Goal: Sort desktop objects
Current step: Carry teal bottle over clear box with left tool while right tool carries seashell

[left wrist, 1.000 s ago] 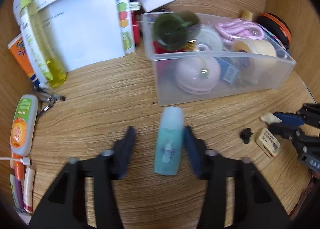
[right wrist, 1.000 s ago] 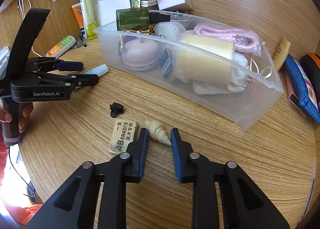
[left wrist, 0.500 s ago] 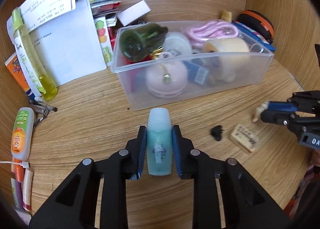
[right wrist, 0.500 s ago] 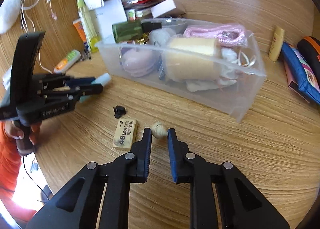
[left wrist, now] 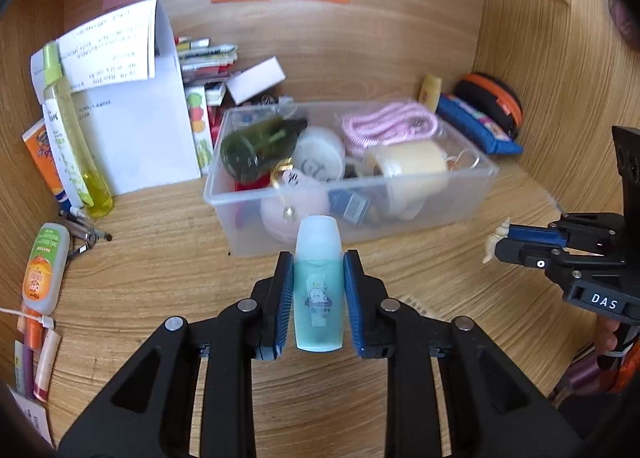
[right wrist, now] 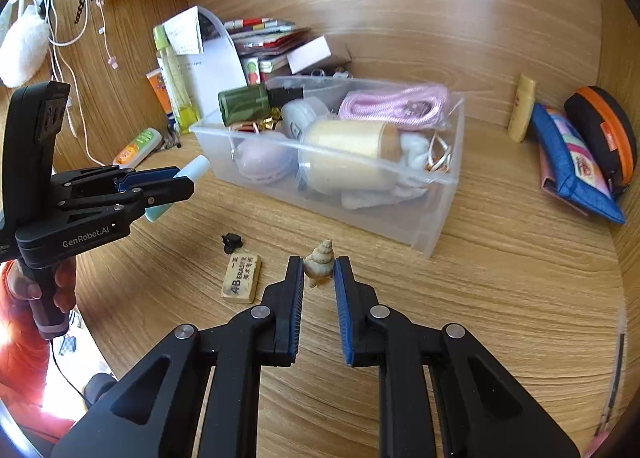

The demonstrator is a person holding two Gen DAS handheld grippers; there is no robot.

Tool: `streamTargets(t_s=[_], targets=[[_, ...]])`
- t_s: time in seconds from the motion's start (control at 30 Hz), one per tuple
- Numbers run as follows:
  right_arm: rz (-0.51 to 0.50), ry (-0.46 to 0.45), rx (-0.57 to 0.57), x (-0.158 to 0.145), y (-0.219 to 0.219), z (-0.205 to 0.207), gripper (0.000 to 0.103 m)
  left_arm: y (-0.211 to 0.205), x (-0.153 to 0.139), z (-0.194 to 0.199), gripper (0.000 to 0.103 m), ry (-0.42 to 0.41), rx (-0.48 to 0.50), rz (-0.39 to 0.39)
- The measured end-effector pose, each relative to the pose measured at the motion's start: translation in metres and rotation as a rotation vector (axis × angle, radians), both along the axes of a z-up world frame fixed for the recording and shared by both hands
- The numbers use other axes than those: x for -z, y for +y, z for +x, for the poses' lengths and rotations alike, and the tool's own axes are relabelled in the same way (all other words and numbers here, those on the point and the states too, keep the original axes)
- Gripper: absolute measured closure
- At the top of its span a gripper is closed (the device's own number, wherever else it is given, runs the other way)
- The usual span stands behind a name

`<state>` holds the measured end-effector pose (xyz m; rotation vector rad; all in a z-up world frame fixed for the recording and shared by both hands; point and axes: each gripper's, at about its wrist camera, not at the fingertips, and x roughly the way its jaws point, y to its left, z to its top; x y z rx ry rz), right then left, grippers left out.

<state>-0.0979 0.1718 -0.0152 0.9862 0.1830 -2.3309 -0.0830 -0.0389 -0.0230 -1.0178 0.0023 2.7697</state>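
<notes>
The left gripper pinches a teal bottle and the right gripper pinches a small seashell, both held clear of the desk. Beyond them, toward the desk's back edge, stands the full clear bin.

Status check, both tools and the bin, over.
Left tool shut on small teal bottle. Right tool shut on cream spiral shell. Clear plastic bin ahead, crowded. Nothing blocking.

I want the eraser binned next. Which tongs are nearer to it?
Right. The right tongs, shut on the shell, hang just beside the eraser. The left tongs, gripping the teal bottle, are farther off, past the black clip.
</notes>
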Motion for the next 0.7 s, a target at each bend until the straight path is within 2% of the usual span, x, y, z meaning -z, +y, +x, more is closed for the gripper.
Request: streamTargets(t_s=[0.27, 0.7], targets=[[-0.035, 0.063, 0.017, -0.03, 0.013, -0.004, 0.089, 0.0, -0.024, -0.011, 0.079, 0.047, -0.003, 0.012], [-0.096, 0.106, 0.045, -0.056, 0.026, -0.032, 0.089, 0.007, -0.052, -0.046, 0.079, 0.103, 0.02, 0.033]])
